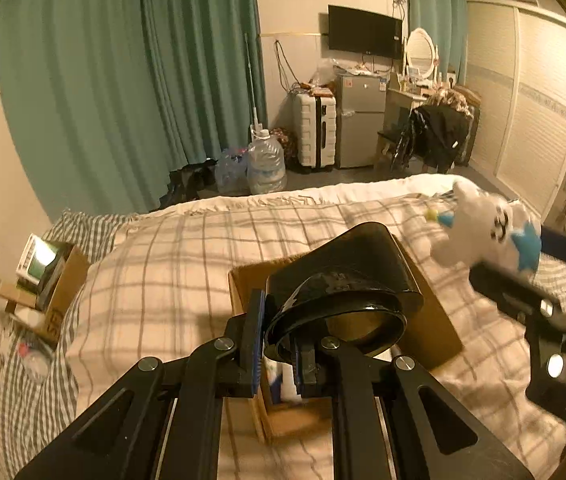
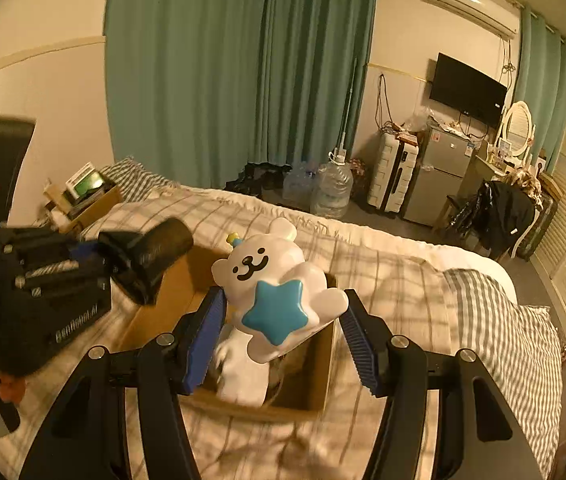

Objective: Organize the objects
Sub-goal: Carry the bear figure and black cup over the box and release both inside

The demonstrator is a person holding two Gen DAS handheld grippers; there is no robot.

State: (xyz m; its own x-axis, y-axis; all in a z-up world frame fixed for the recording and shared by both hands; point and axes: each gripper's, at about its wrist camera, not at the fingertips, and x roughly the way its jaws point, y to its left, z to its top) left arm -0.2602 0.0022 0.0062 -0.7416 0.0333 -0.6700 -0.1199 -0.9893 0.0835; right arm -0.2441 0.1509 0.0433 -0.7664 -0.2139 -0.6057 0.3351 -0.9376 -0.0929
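My left gripper (image 1: 277,346) is shut on the rim of a glossy black cup-shaped object (image 1: 347,280) and holds it above an open cardboard box (image 1: 435,320) on the bed. In the right wrist view that black object (image 2: 147,256) hangs over the box's (image 2: 323,372) left side. My right gripper (image 2: 283,340) holds a white bear toy with a blue star (image 2: 275,284) between wide-set blue pads, above the box. The left pad touches the toy; the right pad's contact is unclear. The toy also shows in the left wrist view (image 1: 491,232).
The bed has a plaid blanket (image 1: 187,264) and striped pillows (image 2: 499,320). A second box of items (image 1: 47,280) sits by the wall at the left. Beyond the bed stand water jugs (image 1: 265,164), a suitcase (image 1: 315,132), a fridge and a dresser.
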